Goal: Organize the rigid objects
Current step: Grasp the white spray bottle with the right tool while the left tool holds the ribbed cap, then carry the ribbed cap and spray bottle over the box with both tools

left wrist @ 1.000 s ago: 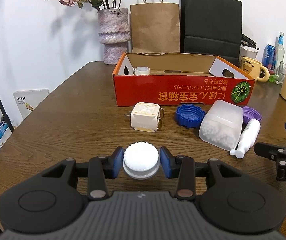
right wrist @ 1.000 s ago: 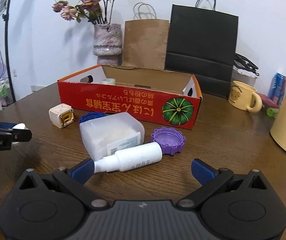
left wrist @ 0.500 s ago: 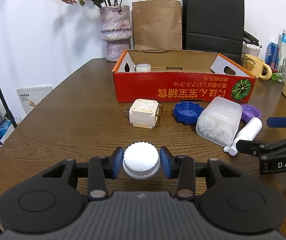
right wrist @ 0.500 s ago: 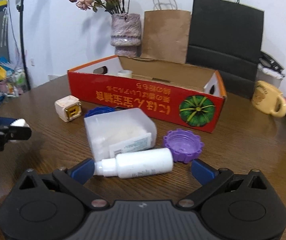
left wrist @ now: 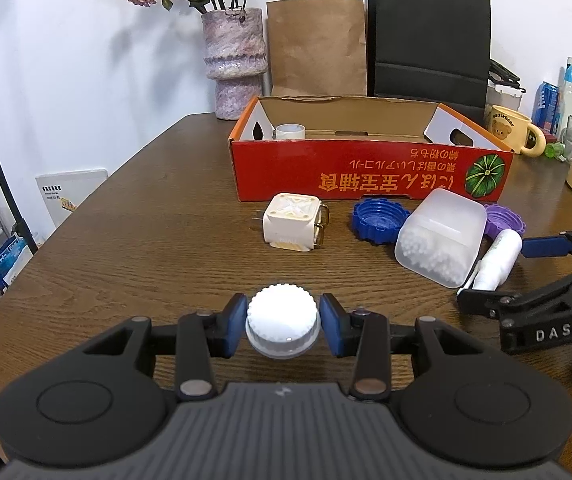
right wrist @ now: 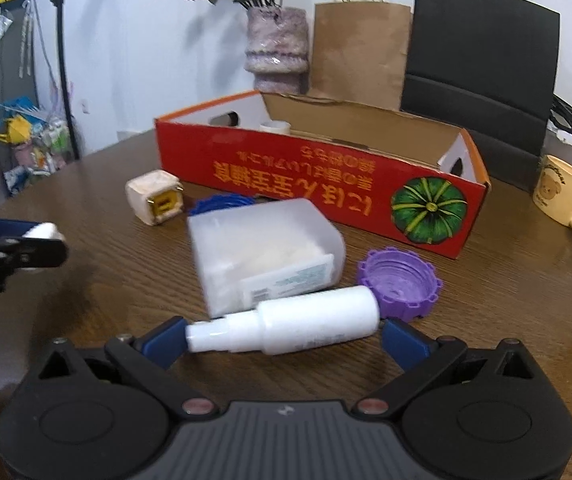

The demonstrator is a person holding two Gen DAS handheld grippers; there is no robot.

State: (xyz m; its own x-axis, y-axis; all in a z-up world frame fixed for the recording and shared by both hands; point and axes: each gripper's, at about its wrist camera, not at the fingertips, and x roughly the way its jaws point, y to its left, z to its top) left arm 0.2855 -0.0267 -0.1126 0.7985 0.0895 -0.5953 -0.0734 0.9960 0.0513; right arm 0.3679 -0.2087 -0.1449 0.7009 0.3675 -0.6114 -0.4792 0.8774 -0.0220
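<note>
My left gripper point(left wrist: 283, 326) is shut on a white ribbed cap point(left wrist: 283, 316), held just above the wooden table point(left wrist: 146, 240). It shows at the left edge of the right wrist view too, left gripper point(right wrist: 34, 240). A small white bottle point(right wrist: 298, 326) lies on its side, crosswise between the wide-spread fingers of my open right gripper point(right wrist: 284, 338). The pads sit at its two ends and do not squeeze it. From the left wrist, the right gripper point(left wrist: 504, 276) straddles the bottle point(left wrist: 500, 258) beside a translucent container point(left wrist: 442, 236).
A red cardboard box point(left wrist: 366, 176) stands open behind, with a tape roll point(left wrist: 290, 132) inside. In front of it lie a white plug cube point(left wrist: 292, 222), a blue cap point(left wrist: 380, 220) and a purple cap point(right wrist: 400, 282). A yellow mug point(right wrist: 566, 198), a vase point(left wrist: 234, 60) and paper bags stand at the back.
My right gripper has moved forward and a little down, so the white bottle now lies between its fingers. The left gripper has kept still with the cap.
</note>
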